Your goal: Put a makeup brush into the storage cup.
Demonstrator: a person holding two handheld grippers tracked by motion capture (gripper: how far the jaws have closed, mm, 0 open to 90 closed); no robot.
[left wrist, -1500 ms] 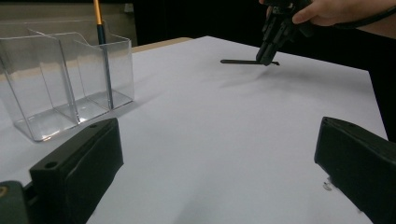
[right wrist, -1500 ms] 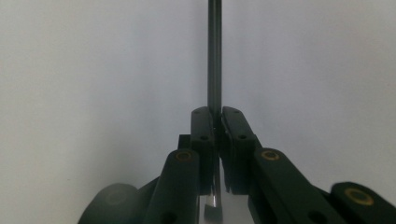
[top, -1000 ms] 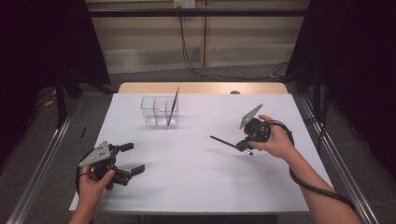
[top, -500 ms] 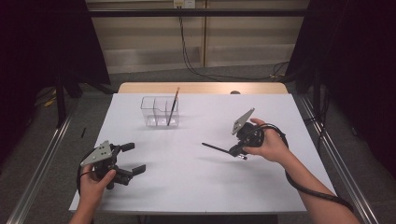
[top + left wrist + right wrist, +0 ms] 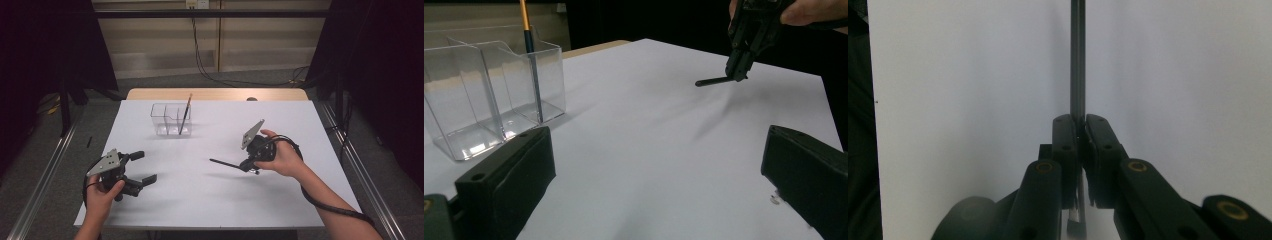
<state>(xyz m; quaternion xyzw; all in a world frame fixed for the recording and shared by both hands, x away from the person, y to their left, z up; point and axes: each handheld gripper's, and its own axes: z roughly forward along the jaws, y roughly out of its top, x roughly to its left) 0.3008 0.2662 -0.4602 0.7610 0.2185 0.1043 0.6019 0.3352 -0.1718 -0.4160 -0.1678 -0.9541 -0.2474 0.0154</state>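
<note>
High view shows the right gripper (image 5: pixel 248 164) lifted a little above the white table (image 5: pixel 210 195), its jaws clamped on a thin dark pen (image 5: pixel 226 163) that sticks out level toward the table's middle; a faint shadow lies on the sheet beneath it, so the pen looks clear of the surface. The right gripper view confirms the grip: the two jaws are pressed together on the pen's shaft (image 5: pixel 1077 65), with the long part running straight ahead and a short end behind the jaws. A clear organizer (image 5: pixel 171 119) stands toward the far edge, well apart from the pen; one orange-topped pencil (image 5: pixel 185 112) already leans in its right compartment, while the other compartment seems empty. The left gripper (image 5: pixel 140 167) rests near the front left corner, jaws spread wide and holding nothing. As I judge it, one item is stowed and a second is picked up; the carry to the organizer and the drop remain.
</note>
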